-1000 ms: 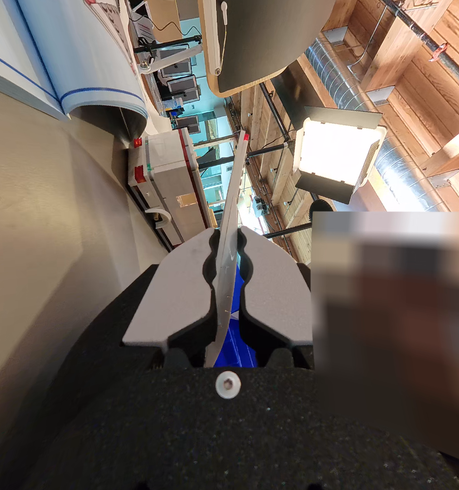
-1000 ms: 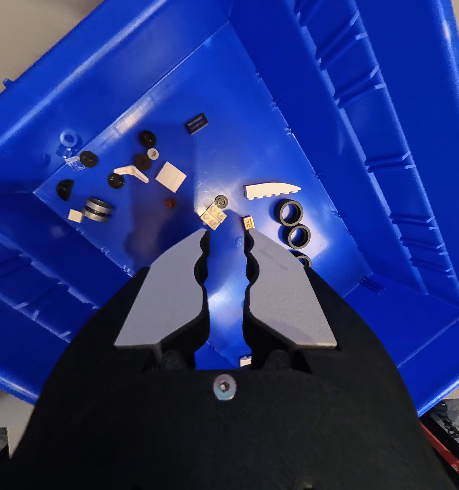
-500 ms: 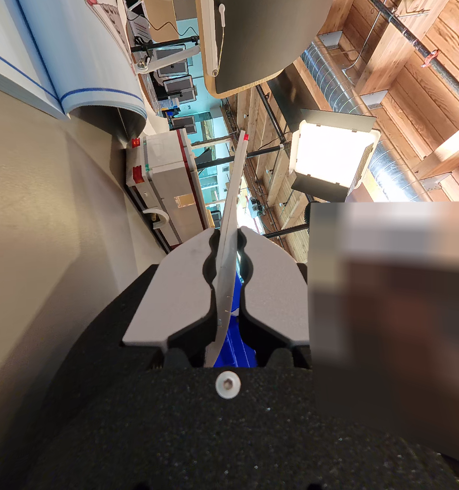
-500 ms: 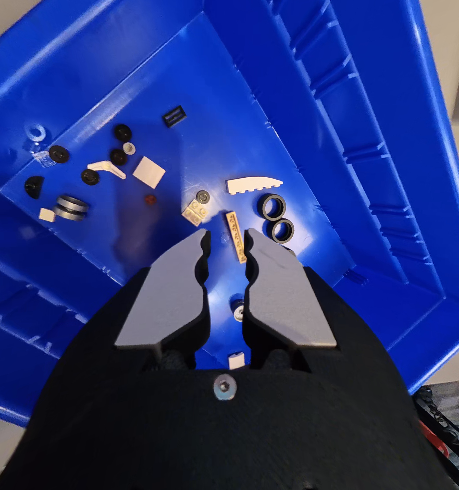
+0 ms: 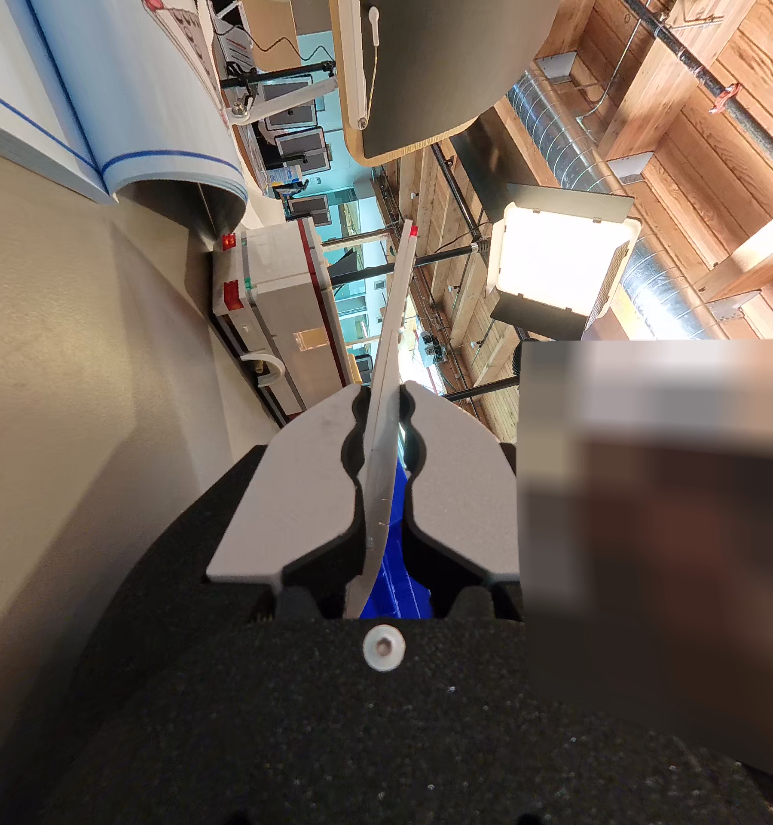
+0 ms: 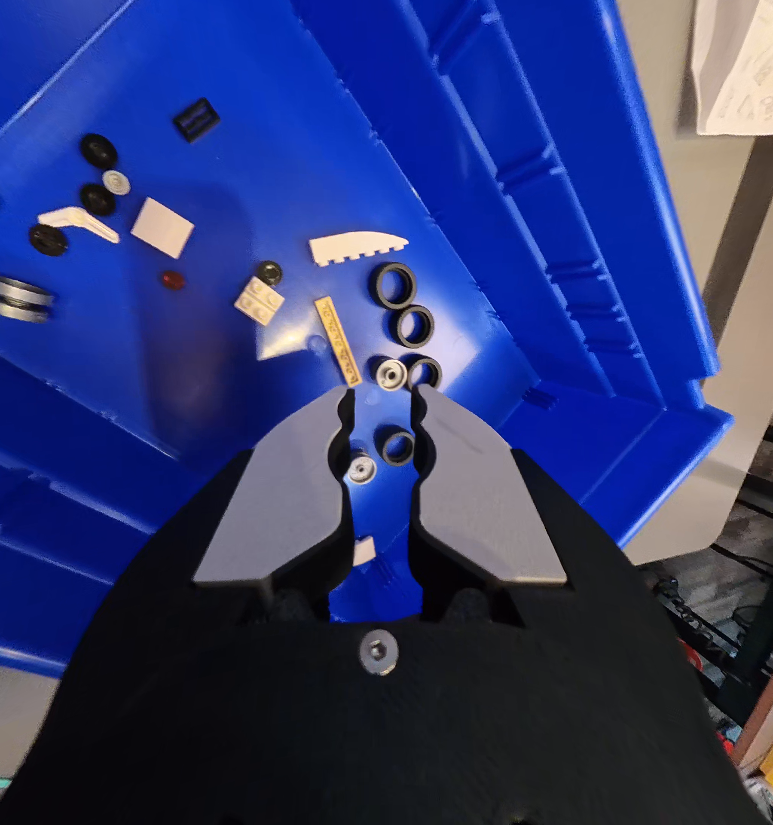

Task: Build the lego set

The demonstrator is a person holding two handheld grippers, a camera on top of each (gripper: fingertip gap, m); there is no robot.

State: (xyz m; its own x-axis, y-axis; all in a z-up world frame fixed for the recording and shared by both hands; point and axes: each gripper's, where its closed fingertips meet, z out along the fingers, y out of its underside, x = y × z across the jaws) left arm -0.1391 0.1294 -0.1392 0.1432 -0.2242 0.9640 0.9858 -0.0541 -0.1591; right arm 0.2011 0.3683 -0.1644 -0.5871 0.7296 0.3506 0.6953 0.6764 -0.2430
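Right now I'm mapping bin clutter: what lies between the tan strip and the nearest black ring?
A small grey round stud, between tan strip and black ring, right wrist view.

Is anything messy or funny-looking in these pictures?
Small toy brick pieces lie scattered loose over the floor of the blue bin: black tires, a tan strip, a white wedge. The right gripper hangs open over them. The left gripper clamps a long white plate that sticks out slanted.
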